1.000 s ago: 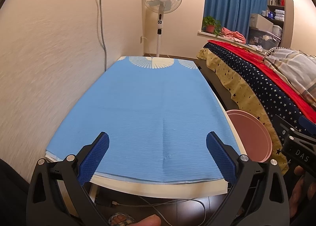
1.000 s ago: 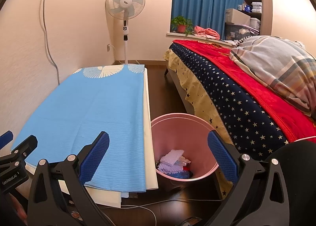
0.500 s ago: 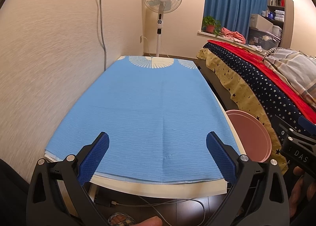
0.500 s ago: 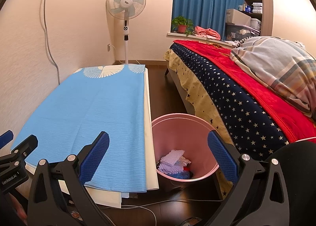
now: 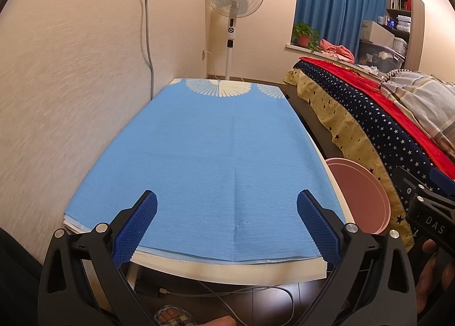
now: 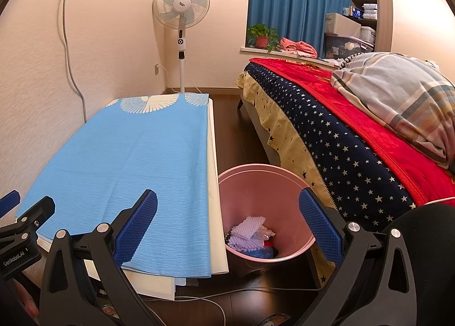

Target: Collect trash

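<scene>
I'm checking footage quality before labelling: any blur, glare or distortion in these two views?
Left wrist view: the wall is smeared at the left edge and straight edges bow from fisheye distortion. Right wrist view: sharp; warm glow over the curtain, and the trash in the pink bin is readable.

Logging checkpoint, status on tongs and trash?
Left tongs open, empty. Right tongs open, empty. Trash sits in pink bin; blue cloth bare. Nothing in the way.
</scene>
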The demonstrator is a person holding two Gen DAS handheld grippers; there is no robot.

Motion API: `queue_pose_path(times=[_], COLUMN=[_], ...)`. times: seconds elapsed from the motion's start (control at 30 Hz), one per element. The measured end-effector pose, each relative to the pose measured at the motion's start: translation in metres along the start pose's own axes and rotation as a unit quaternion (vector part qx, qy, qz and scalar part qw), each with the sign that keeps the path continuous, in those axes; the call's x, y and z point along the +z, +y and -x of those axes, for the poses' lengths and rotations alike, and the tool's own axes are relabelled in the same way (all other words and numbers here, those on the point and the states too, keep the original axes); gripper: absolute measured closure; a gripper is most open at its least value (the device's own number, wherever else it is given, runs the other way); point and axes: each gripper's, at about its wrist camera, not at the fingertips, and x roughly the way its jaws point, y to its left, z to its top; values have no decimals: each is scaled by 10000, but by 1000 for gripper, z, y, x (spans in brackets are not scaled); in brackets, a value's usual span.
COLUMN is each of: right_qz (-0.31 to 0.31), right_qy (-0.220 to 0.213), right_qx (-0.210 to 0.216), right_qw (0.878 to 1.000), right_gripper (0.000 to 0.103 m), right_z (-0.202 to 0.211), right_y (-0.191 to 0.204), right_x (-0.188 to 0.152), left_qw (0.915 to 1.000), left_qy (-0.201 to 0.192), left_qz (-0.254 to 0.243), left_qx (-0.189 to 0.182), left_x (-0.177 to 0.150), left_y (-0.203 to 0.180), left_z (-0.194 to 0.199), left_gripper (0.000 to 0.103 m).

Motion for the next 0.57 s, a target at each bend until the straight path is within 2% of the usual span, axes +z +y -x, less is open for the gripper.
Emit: queue_pose_path(times=[0.57], right_qz=[29], right_qy=[1], right_qx=[-8], right_qw=[10000], right_gripper=[5], right_z=[-1], right_y=[4], right_x=[0], left_qw=[10000], left_qy=[48], left_qz=[9], left_qx=[-15], left_x=[0], left_y=[1], left_z=[0], left_gripper=[7])
